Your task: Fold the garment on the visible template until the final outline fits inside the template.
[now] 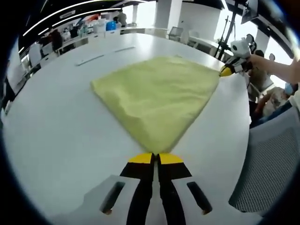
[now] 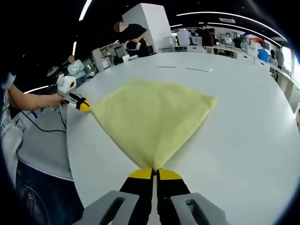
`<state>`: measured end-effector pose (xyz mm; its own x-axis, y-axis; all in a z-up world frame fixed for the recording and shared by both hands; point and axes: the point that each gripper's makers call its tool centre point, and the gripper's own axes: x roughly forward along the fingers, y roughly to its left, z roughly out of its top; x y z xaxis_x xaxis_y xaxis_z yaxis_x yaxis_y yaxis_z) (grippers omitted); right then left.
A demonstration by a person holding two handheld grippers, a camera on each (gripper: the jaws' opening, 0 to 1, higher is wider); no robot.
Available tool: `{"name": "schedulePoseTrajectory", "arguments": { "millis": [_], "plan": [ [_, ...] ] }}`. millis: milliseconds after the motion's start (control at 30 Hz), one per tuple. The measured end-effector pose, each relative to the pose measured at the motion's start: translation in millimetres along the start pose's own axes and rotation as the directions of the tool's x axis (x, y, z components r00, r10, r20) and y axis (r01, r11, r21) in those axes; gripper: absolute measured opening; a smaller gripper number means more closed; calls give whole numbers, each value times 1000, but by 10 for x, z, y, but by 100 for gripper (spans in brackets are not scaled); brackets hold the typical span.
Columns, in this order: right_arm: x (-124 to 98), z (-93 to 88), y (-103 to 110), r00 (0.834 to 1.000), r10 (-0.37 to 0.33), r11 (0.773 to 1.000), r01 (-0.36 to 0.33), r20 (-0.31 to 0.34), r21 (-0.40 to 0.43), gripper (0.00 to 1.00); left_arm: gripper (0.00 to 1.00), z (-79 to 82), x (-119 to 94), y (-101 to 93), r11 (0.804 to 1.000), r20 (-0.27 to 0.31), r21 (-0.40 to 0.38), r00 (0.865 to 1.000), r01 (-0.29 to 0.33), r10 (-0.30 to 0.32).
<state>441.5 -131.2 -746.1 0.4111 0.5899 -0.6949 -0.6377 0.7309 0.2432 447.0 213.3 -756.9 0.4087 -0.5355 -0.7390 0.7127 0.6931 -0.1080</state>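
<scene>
- The left gripper [image 1: 156, 158] has its yellow-tipped jaws pressed together on one corner of the yellow garment [image 1: 157, 96]; the cloth fans out straight ahead of the jaws, widening away from them across the white table [image 1: 56, 131].
- In the left gripper view the right gripper [image 1: 227, 71] sits at the cloth's far right corner, its tip touching the fabric edge.
- The right gripper [image 2: 155, 173] is likewise clamped narrow on a corner of the garment [image 2: 152, 117], which spreads forward from it; the left gripper [image 2: 83, 105] appears off to its left at the neighbouring corner.
- Judged: both tongs hold adjacent corners along one edge, so the coming fold turns on carrying that edge forward toward the free far edge.
- No template outline can be made out under the cloth; the left gripper view alone shows a mesh chair [image 1: 267, 164] beside the table.
</scene>
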Motion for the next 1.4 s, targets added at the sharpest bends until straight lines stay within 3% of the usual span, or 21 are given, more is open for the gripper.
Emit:
{"name": "schedulePoseTrajectory", "arguments": {
  "millis": [700, 833, 1100, 1400],
  "plan": [
    [-18, -29, 36, 1000, -18, 1000, 18, 9, 25, 0, 1, -27, -40, -70, 1000, 4, -12, 1000, -17, 17],
    [-20, -26, 37, 1000, -29, 998, 28, 10, 48, 0, 7, -12, -58, -75, 1000, 11, -27, 1000, -15, 16],
    [-66, 41, 52, 998, -47, 994, 44, 31, 96, 23, 28, 100, -125, -145, 998, 48, -62, 999, -6, 9],
    [-159, 144, 118, 996, -80, 993, 77, 35, 90, 49, 53, 246, -226, -196, 996, 83, -91, 996, -22, 30]
  ]
}}
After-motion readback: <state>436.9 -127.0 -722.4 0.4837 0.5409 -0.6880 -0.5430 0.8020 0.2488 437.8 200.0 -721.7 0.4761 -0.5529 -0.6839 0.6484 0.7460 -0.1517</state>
